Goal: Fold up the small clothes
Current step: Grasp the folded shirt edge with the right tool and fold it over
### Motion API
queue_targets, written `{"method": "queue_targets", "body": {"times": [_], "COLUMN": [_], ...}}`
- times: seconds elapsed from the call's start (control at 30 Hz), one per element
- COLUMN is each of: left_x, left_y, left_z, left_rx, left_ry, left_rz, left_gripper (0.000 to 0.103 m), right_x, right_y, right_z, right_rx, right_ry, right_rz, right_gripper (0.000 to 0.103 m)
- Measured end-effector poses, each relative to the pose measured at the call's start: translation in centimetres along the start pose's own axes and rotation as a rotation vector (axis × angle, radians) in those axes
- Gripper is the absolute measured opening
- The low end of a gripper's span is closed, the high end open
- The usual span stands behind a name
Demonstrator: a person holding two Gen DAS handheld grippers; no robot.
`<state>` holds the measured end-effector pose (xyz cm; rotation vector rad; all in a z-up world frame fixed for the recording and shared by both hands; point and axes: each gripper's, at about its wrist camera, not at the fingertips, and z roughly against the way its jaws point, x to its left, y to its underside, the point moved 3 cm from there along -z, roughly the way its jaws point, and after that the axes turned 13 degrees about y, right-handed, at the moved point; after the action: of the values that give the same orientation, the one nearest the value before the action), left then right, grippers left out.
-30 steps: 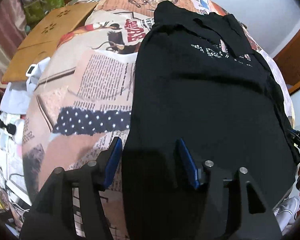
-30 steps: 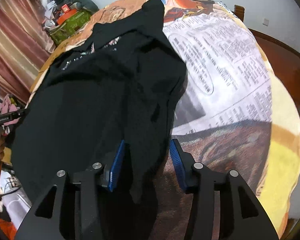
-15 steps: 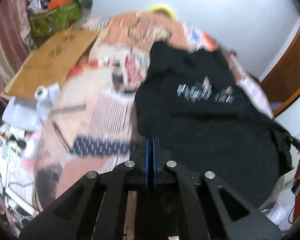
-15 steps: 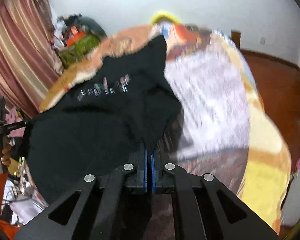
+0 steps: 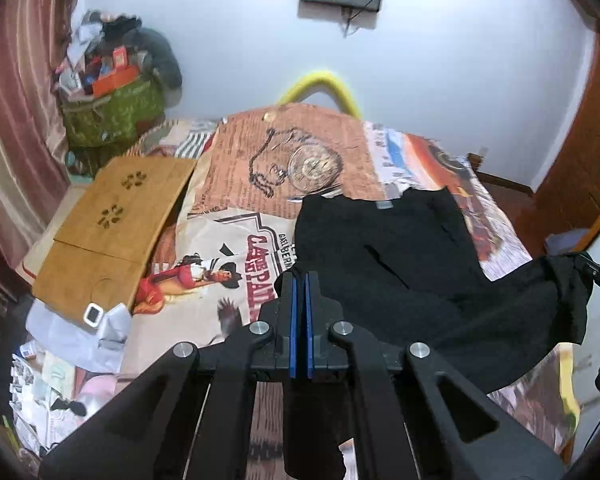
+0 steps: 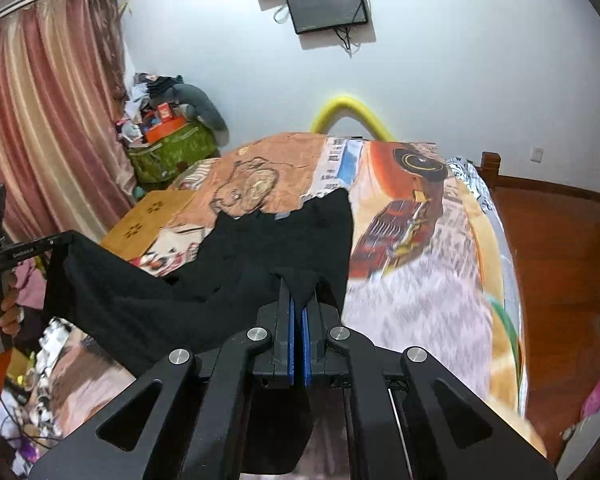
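Note:
A small black shirt [image 5: 400,264] lies with its collar end on the bed and its near hem lifted off the bedcover. My left gripper [image 5: 299,280] is shut on the hem's left corner. My right gripper [image 6: 297,292] is shut on the hem's right corner, and the black shirt [image 6: 284,248] stretches between the two. The lifted cloth hangs slack in the middle. The other gripper shows at the right edge of the left wrist view [image 5: 598,276] and at the left edge of the right wrist view [image 6: 4,252].
The bed carries a printed newspaper-pattern cover [image 5: 240,184]. A wooden lap desk [image 5: 112,224] lies at the bed's left edge. A green bag [image 5: 112,116] of clutter stands by the curtain. A yellow curved tube [image 6: 352,112] rises behind the bed. Wooden floor [image 6: 560,240] lies to the right.
Both grippers went from open over the hem to shut on it, then rose and lifted the near end of the shirt off the bed.

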<state>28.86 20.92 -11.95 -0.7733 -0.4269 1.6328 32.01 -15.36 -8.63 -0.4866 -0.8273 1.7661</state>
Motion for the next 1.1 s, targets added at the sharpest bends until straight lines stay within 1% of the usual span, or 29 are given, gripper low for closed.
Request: {"method": "queue_targets", "body": {"times": [0.07,0.1,0.2,0.23,0.3,0.37,0.43,0.47,0.5,0.53,0.57,0.6,0.63,0.67,0.73,0.87,1.0,1.03,1.07,1.1], "left_x": [1.1,1.9,4.0,4.7,5.7,6.6,7.2,7.3,7.3,7.3,7.2,7.2,7.1,7.1,7.2,7.4,7.4,7.3,7.2,7.0], "left_y": [-0.9,-1.1,-0.8,-0.6,0.1,0.6,1.1,1.3,1.5,1.6,1.8,2.1,2.3,2.7,3.6,5.7,7.8,8.2,8.5,8.8], "left_z": [-2.9,-4.7,-9.0,-10.5,-12.6,-13.9,-14.2,-14.0,-13.5,-13.1,-12.6,-11.9,-11.5,-11.1,-10.6,-10.2,-11.0,-11.3,-11.5,-11.7], "left_rx": [0.034,0.06,0.117,0.138,0.168,0.183,0.196,0.196,0.188,0.178,0.166,0.155,0.157,0.164,0.181,0.211,0.266,0.278,0.284,0.294], "left_ry": [-0.022,-0.027,-0.05,-0.058,-0.082,-0.114,-0.106,-0.093,-0.081,-0.079,-0.082,-0.082,-0.079,-0.076,-0.067,-0.028,0.018,0.024,0.029,0.038], "left_rz": [0.017,0.029,0.061,0.069,0.076,0.08,0.084,0.086,0.082,0.076,0.068,0.056,0.051,0.049,0.054,0.091,0.144,0.152,0.157,0.164], "left_gripper": [0.003,0.003,0.003,0.004,0.005,0.005,0.012,0.022,0.036,0.043,0.055,0.057,0.058,0.058,0.058,0.059,0.058,0.056,0.045,0.03], "right_x": [-0.8,-1.1,-2.1,-2.4,-2.9,-3.4,-3.7,-3.7,-3.7,-3.6,-3.6,-3.5,-3.4,-3.5,-3.6,-3.8,-3.7,-3.5,-3.3,-3.1], "right_y": [-0.5,-0.9,-1.2,-0.9,-0.5,-0.3,0.0,0.1,0.3,0.3,0.3,0.4,0.4,0.5,0.8,2.1,4.1,4.6,5.0,5.3], "right_z": [-1.5,-3.3,-6.7,-8.4,-10.1,-11.3,-11.6,-11.4,-11.1,-10.8,-10.6,-9.8,-9.2,-9.1,-7.8,-7.1,-7.8,-8.1,-8.4,-8.6], "right_rx": [0.016,0.034,0.08,0.103,0.131,0.158,0.167,0.169,0.17,0.169,0.164,0.151,0.136,0.126,0.118,0.143,0.203,0.219,0.23,0.235], "right_ry": [0.009,0.02,0.044,0.067,0.089,0.1,0.112,0.11,0.109,0.112,0.12,0.133,0.134,0.134,0.132,0.118,0.092,0.089,0.083,0.074], "right_rz": [-0.015,-0.023,-0.037,-0.036,-0.032,-0.034,-0.034,-0.034,-0.029,-0.022,-0.012,0.004,0.012,0.015,0.024,0.011,-0.013,-0.013,-0.015,-0.017], "right_gripper": [0.002,0.003,0.003,0.004,0.004,0.004,0.005,0.006,0.008,0.011,0.021,0.034,0.039,0.042,0.042,0.045,0.045,0.045,0.045,0.045]}}
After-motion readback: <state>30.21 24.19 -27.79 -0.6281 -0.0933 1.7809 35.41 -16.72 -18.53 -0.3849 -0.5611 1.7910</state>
